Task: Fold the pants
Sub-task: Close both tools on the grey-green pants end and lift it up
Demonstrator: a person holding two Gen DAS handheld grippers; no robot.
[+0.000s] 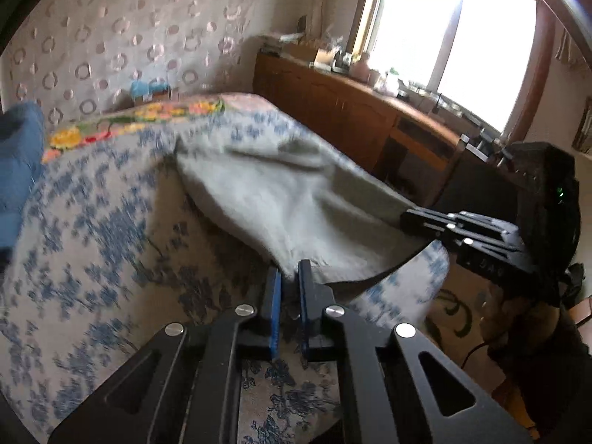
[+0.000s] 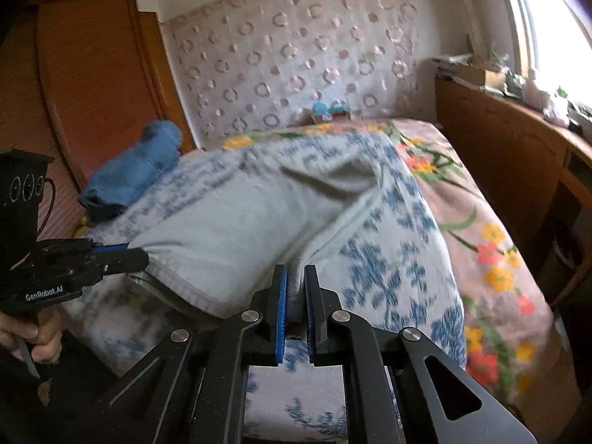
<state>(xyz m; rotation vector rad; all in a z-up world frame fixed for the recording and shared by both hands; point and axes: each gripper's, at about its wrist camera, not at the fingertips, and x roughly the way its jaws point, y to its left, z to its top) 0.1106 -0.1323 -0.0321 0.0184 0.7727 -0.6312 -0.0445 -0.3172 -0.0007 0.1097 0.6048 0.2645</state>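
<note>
On the bed [image 2: 481, 199], spread over your blue-and-white patterned cover [image 1: 92, 222], lies the one pair of pale grey-green pants [image 1: 281, 192]. Its near end is lifted off the cover and stretched between your two grippers, while the far end trails away toward the wall with the ring-patterned hanging [image 2: 296, 55]. So the long axis runs away from you, near edge raised, far part resting on the cover.

Your left gripper [image 1: 289, 277] has its blue-padded jaws nearly together, clamped on the near hem of the pants; from the right wrist view you can see its tip [image 2: 125, 257] biting the left corner of that hem. Your right gripper [image 2: 295, 281] is likewise pinched tight on a fold of the same cloth, and from the left wrist view it shows at the right, nipping the fabric's other corner [image 1: 418, 218]. Both hold; neither is free.

Count: one pair of pants, two grippers, one blue folded cloth [image 2: 133, 174] beside the pillow end, one flowered sheet [image 1: 148, 114] under the cover, one long wooden cabinet [image 1: 351, 111] below the window [image 1: 444, 37].

You cannot make out where the legs end or whether they lie one on the other; the far part is blurred and bunched. Clutter on the cabinet top is washed out by window glare. Only part of your hand [image 2: 40, 336] shows, at the left edge of the right wrist view.
</note>
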